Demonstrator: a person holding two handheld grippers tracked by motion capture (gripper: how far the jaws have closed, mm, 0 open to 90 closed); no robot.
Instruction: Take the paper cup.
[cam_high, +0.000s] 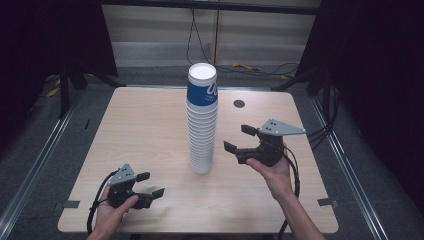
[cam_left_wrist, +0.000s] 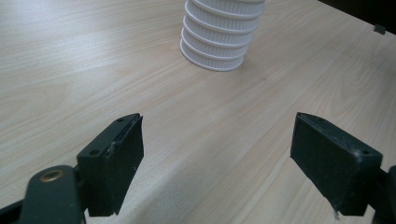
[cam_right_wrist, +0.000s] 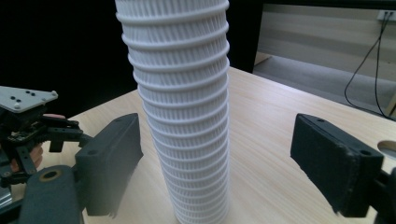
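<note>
A tall stack of white ribbed cups (cam_high: 202, 135) stands near the middle of the wooden table (cam_high: 145, 120), topped by a cup with a blue print. My right gripper (cam_high: 236, 138) is held just right of the stack, above the table. Its jaws are open and point at the stack. In the right gripper view the stack (cam_right_wrist: 180, 116) rises beyond my right gripper (cam_right_wrist: 217, 126), and neither pad touches it. My left gripper (cam_high: 152, 184) rests low by the front left edge, open and empty. The left gripper view has the stack's base (cam_left_wrist: 215, 44) far ahead of my left gripper (cam_left_wrist: 218, 130).
A small dark round hole (cam_high: 239, 103) sits in the table behind the stack on the right. Cables (cam_high: 260, 67) run over the floor past the far edge. The other hand's gripper (cam_right_wrist: 28, 121) appears at the left of the right gripper view.
</note>
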